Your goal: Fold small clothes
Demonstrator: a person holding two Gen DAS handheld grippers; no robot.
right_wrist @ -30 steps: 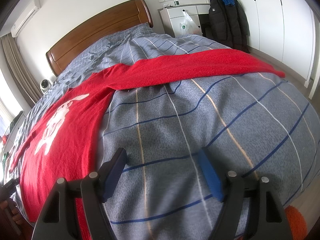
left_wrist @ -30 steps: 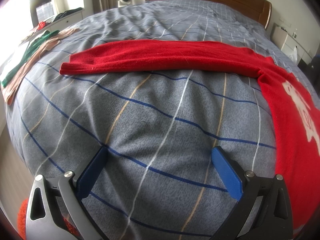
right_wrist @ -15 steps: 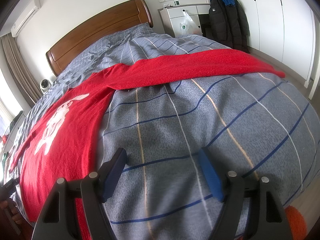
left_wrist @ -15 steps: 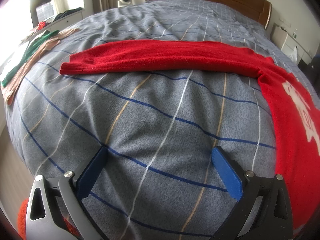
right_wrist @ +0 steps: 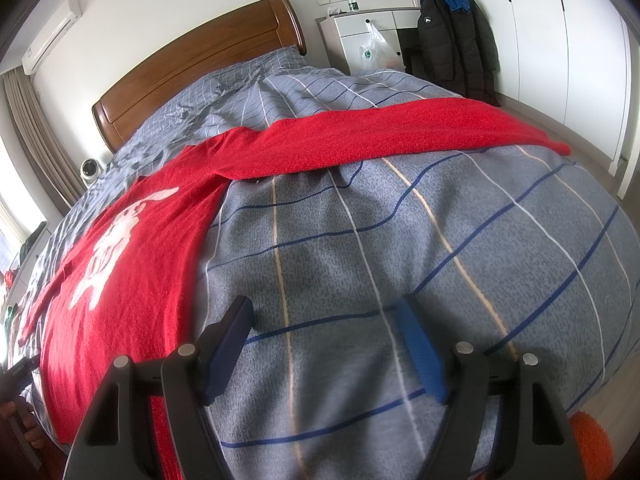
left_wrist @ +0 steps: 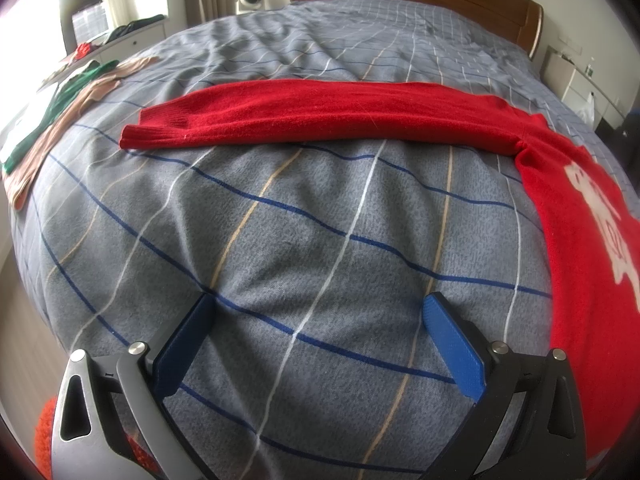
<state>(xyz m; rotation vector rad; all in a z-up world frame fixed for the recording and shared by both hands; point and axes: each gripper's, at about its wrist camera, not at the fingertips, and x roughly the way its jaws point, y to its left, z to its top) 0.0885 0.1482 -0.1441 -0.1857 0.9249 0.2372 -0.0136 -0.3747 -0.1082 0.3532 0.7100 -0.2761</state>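
Observation:
A red sweater with a white print lies flat on the bed. In the left wrist view its left sleeve (left_wrist: 320,110) stretches across the middle and its body (left_wrist: 592,240) lies at the right. In the right wrist view the body (right_wrist: 120,264) lies at the left and the other sleeve (right_wrist: 400,140) runs to the right. My left gripper (left_wrist: 318,312) is open and empty, low over the bare cover, short of the sleeve. My right gripper (right_wrist: 326,318) is open and empty, just right of the sweater's body.
The bed has a grey checked cover (left_wrist: 320,240) and a wooden headboard (right_wrist: 192,64). Green and beige clothes (left_wrist: 60,100) lie at the bed's left edge. A white dresser (right_wrist: 372,36) and a hanging dark coat (right_wrist: 452,44) stand at the right.

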